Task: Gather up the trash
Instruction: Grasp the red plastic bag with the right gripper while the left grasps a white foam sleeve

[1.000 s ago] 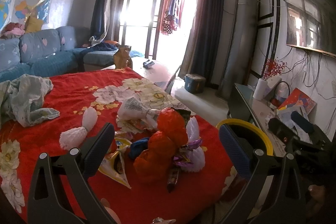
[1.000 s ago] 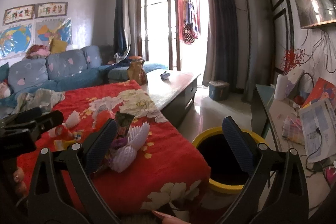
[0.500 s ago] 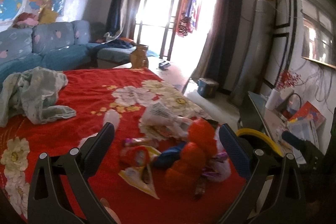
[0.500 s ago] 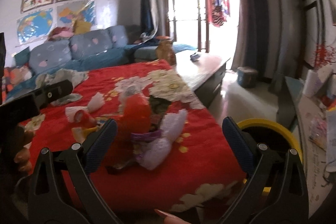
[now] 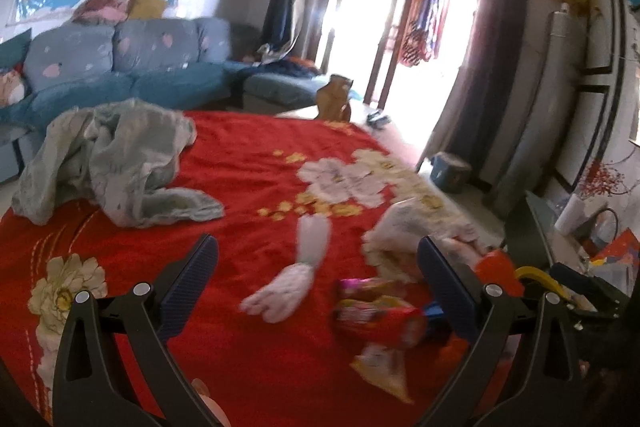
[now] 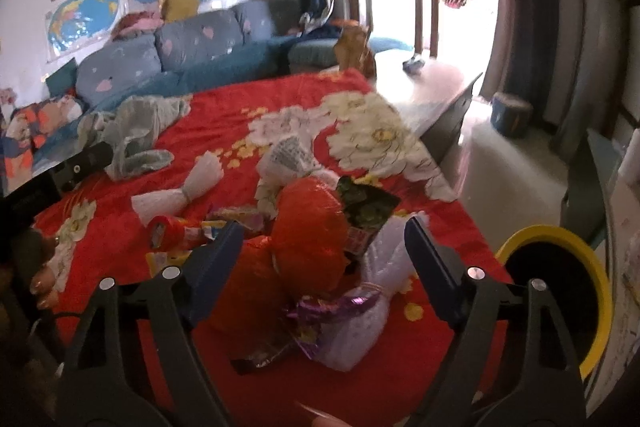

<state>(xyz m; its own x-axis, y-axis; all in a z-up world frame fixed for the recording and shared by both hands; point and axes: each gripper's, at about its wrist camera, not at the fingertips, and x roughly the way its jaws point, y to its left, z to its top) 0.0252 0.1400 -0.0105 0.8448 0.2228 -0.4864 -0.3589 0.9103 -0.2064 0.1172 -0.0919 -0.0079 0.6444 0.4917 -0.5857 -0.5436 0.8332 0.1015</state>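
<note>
Between the closing jaws of the right gripper point(image 6: 324, 251) sits an orange plastic bag point(image 6: 308, 239), not yet pinched; the fingers straddle it, probably because it is the bulkiest piece in the trash pile and nearest the yellow-rimmed bin point(image 6: 560, 291), off to the claw's right beyond the red cloth point(image 6: 240, 107). Ahead of the left gripper point(image 5: 318, 275), spread wide and empty, lie a white foam net point(image 5: 296, 267) and, nearer its right finger, a red snack wrapper point(image 5: 376, 315), likely its own target.

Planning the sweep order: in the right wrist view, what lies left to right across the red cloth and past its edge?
White foam net → red wrapper → orange bag → purple-tied white bag → yellow-rimmed bin.
</note>
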